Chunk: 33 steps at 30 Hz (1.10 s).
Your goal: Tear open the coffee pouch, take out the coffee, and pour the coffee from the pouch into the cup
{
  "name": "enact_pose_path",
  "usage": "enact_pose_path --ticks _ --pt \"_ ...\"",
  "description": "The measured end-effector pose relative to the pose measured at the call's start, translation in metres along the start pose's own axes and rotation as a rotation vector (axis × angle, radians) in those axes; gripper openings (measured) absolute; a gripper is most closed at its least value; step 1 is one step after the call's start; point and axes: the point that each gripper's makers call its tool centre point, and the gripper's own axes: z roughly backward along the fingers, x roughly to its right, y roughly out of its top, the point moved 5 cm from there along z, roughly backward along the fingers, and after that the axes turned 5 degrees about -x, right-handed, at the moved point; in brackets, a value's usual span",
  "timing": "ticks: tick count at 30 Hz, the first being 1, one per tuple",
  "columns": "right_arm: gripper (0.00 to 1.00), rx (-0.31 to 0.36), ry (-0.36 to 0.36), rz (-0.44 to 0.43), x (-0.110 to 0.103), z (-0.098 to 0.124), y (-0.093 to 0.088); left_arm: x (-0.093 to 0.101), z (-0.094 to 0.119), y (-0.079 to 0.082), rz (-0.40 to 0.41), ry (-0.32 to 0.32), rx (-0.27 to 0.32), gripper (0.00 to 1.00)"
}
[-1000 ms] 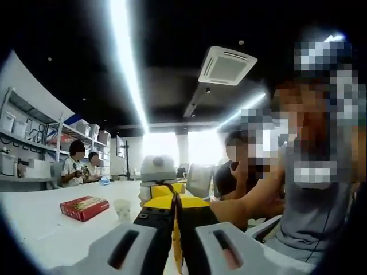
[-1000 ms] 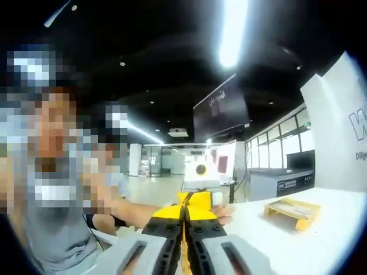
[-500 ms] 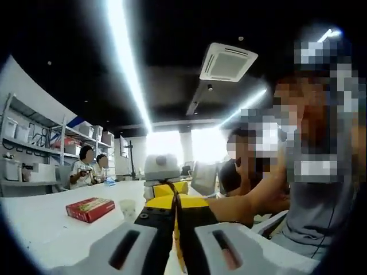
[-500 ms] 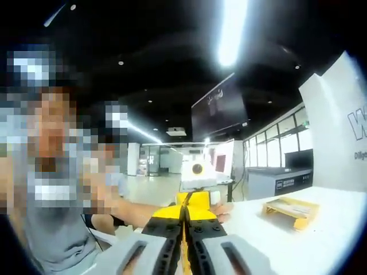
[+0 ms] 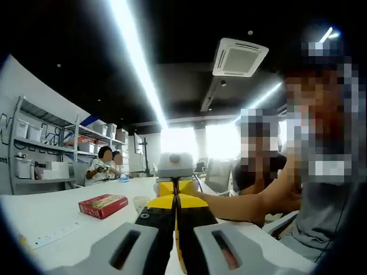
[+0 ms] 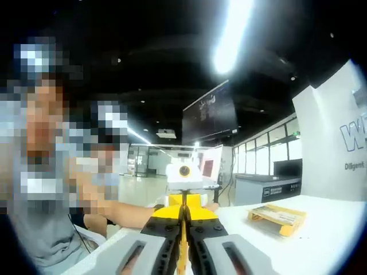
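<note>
Both raised level, left hand-held gripper (image 5: 175, 213) and right hand-held gripper (image 6: 183, 224) clench the yellow coffee pouch (image 5: 174, 200).

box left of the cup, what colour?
Red, with a pale printed patch on top. The box beside the cup shows best in the left gripper view.

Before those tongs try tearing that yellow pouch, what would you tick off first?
1. Left tongs shut on the yellow pouch: ok, the pouch edge sits between the closed jaws.
2. Right tongs shut on the pouch from the opposite side: ok.
3. Pouch torn open yet: cannot tell; no tear shows.
4. Cup ready on the white table: ok, standing upright beside the red box.
5. Cup empty: cannot tell, its inside is hidden.
6. Pouch above the cup for pouring: not ok; the cup stands off to one side.
</note>
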Motion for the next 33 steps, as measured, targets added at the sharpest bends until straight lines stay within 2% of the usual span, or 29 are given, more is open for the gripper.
enact_pose_path --ticks 17,25,29,33 --pt "0.04 -0.013 -0.041 0.021 0.0040 0.0003 -0.0025 -0.0073 -0.0009 -0.0001 0.009 0.039 0.027 0.03" --pt "0.02 -0.031 -0.049 -0.010 0.0050 0.0009 -0.0045 -0.0067 -0.0013 -0.0030 0.017 0.038 0.024 0.03" --pt "0.02 -0.049 -0.053 -0.018 0.0050 0.0028 -0.0048 -0.0055 -0.0035 -0.0039 -0.006 0.042 0.007 0.04" --pt "0.02 -0.091 -0.050 -0.014 0.0037 0.0044 -0.0082 -0.0055 -0.0055 -0.0069 -0.031 0.040 -0.052 0.04"
